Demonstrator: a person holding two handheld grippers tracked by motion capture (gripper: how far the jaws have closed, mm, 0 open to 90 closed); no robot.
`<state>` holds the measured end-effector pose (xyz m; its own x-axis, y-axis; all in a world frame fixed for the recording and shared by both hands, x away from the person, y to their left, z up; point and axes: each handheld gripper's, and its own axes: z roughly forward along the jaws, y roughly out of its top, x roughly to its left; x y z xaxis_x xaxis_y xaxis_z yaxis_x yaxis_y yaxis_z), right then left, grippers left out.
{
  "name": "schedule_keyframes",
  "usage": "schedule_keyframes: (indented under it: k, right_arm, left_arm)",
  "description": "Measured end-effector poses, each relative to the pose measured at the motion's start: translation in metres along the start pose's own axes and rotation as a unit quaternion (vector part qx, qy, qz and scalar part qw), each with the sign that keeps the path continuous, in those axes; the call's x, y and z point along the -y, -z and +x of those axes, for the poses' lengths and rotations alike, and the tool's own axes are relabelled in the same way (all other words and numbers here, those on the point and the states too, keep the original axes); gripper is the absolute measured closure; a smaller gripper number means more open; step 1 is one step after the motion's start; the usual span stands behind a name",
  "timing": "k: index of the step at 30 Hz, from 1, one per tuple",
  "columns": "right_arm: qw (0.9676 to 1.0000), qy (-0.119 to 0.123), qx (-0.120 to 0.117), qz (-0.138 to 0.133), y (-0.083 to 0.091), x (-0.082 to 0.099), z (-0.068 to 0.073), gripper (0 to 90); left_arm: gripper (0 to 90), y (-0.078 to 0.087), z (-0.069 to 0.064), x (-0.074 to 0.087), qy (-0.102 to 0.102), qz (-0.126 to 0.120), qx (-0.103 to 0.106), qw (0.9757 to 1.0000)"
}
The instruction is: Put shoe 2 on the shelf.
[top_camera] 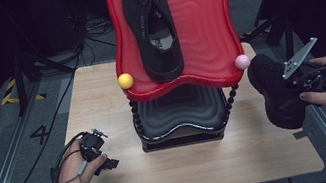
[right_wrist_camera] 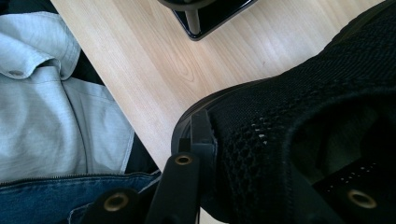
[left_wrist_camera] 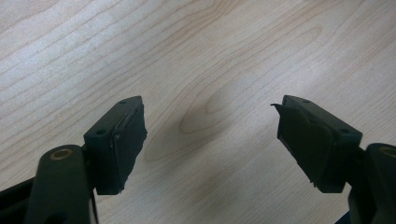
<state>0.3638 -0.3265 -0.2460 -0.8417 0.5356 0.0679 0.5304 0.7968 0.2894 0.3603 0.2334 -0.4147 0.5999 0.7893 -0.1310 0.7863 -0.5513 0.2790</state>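
A person's right hand-held gripper (top_camera: 298,93) is clamped on the side wall of a black knit shoe (top_camera: 276,94), held in the air off the right edge of the pale wood-grain surface (top_camera: 101,97). Up and to that gripper's left stands a two-tier rack: a glossy red ribbed tray (top_camera: 205,23) with wavy edges above a black tray (top_camera: 180,114), joined by beaded posts capped with a yellow ball (top_camera: 125,81) and a pink ball (top_camera: 242,62). A matching black shoe (top_camera: 151,22) lies on the red tray. The left hand-held gripper (top_camera: 104,160) rests low over the surface, jaws apart and empty. The soft mesh wall could fold and slip from the pinch, and the dangling shoe could strike the pink ball or tip the rack.
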Motion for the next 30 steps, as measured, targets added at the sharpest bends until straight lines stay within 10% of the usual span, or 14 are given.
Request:
schedule_keyframes:
  k: [30]
  right_arm:
    - [0.9985, 0.025, 0.042, -0.025, 0.088, -0.030, 0.021, 83.6]
  left_arm:
    - [24.3, 0.000, 0.000, 0.001, 0.000, 0.002, -0.003, 1.0000]
